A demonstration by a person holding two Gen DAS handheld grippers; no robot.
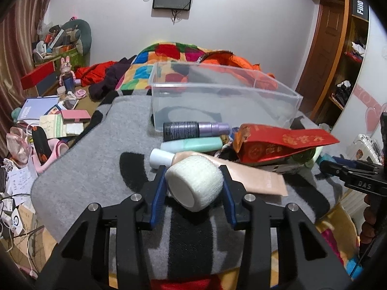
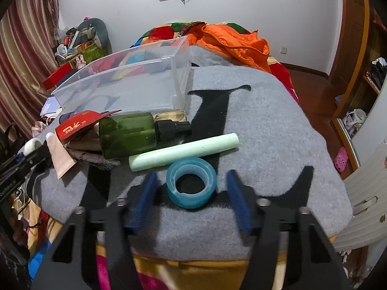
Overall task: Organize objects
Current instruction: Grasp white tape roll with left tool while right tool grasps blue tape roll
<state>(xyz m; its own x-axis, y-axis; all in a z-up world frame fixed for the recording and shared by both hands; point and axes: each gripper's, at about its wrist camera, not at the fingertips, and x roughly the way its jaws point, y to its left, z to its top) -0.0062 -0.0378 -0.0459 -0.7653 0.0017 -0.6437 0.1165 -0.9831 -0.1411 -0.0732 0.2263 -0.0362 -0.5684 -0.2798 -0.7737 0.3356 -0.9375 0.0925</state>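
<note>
Bandage roll (image 1: 194, 184) sits pinched in the left tongs (image 1: 194, 181), ready to carry. Right tongs (image 2: 192, 188) stand spread around a blue tape ring (image 2: 191, 184) on the grey blanket (image 2: 266, 133). Beyond, bottles pile before the empty clear bin (image 1: 217, 91), likely their destination.

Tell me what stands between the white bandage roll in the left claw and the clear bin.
The white bandage roll faces a pile before the clear bin: beige tube, mint bottle, purple bottle. Lift over them.
</note>
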